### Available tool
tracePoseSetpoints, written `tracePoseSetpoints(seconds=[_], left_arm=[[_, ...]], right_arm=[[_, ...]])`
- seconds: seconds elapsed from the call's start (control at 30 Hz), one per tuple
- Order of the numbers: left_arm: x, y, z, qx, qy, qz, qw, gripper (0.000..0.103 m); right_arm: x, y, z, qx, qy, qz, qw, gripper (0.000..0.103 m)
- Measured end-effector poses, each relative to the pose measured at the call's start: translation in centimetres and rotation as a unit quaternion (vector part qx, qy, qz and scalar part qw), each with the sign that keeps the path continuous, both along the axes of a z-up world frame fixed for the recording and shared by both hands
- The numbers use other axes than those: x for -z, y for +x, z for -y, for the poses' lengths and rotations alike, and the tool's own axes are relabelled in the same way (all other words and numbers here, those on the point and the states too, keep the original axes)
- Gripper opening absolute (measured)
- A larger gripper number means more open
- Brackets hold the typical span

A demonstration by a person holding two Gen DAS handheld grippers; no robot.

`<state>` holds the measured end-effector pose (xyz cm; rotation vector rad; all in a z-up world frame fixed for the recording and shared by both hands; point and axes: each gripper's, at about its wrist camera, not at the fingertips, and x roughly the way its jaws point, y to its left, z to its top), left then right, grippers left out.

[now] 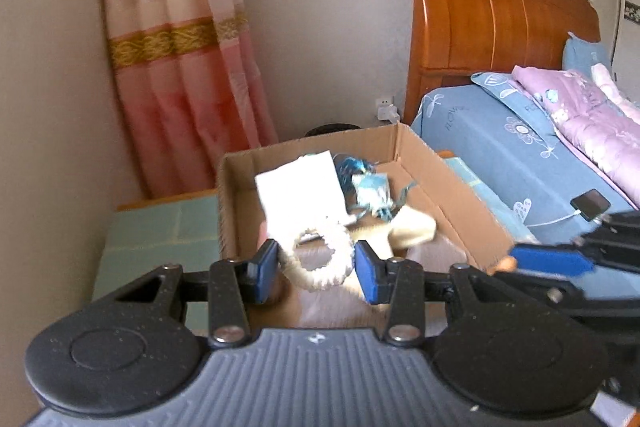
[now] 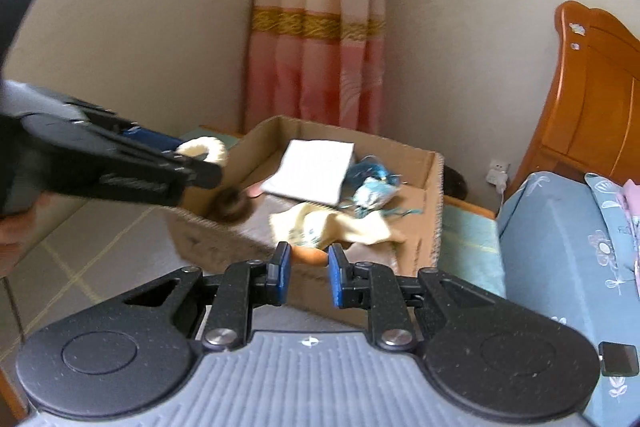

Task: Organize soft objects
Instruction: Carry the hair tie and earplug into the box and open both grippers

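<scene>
Beside the bed point(image 1: 520, 155), above the cardboard box point(image 1: 440, 179) at frame centre, our left gripper point(image 1: 316, 263) spreads wide around a fluffy white ring point(image 1: 320, 255), while our right gripper point(image 2: 306, 267) pinches an orange item point(image 2: 308, 255).

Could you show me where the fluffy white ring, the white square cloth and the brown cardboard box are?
Fluffy white ring point(image 1: 320, 259): left wrist view, its lower loop.
White square cloth point(image 2: 314, 171): right wrist view, its flat middle.
Brown cardboard box point(image 2: 430, 223): right wrist view, its right outer wall.
</scene>
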<state>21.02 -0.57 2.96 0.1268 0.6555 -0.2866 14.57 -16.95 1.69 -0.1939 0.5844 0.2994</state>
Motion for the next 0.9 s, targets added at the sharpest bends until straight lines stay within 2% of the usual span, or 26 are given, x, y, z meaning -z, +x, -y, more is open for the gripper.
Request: tracePoseSetpoints(seconds=[0.03,0.07,0.1,0.17,0.33,0.6,0.8,0.83,0.87,0.9], left_arm=[[0.1,0.8,0.3,-0.001,0.0,0.005,1.0,0.043],[0.1,1.4,0.5,-0.007,-0.001,0.016,0.9998,0.048],[0.2,2.0,0.7,-0.015,-0.003,0.032,0.9994,0.067],[0.4,3.0,0.9,-0.032,-0.004,0.039,0.9987,0.097],[0.3,2.3,-0.4,-0.039,-0.012,0.033,0.9986,0.098],[0.2,-3.4,-2.1,-0.049,0.01,0.04,0.998,0.102],[-0.1,-6.4,-2.3,-0.057,0.006,0.031,0.9979,0.102],[-0.2,-6.8,-2.3,-0.059,0.006,0.033,0.9977,0.102],[-0.3,-7.1,-2.3,-0.06,0.005,0.035,0.9976,0.102],[-0.3,-7.3,-2.3,-0.061,0.004,0.036,0.9975,0.102]], right_arm=[[-0.1,0.3,0.3,0.004,0.0,0.001,1.0,0.023],[-0.1,0.7,0.6,0.007,-0.001,0.001,1.0,0.023],[-0.2,1.1,0.9,0.008,-0.001,0.001,1.0,0.023],[-0.2,1.7,1.4,0.013,-0.002,0.002,1.0,0.023],[-0.2,3.8,2.5,0.019,0.003,-0.001,1.0,0.023],[-0.3,8.3,3.3,0.027,0.012,-0.017,0.999,0.024],[-0.5,12.4,2.4,0.043,0.01,-0.024,0.999,0.026],[-0.6,13.2,2.1,0.051,0.006,-0.023,0.998,0.028],[-0.7,13.7,2.0,0.057,0.007,-0.023,0.998,0.043],[-0.8,14.2,1.8,0.058,0.008,-0.025,0.998,0.07]])
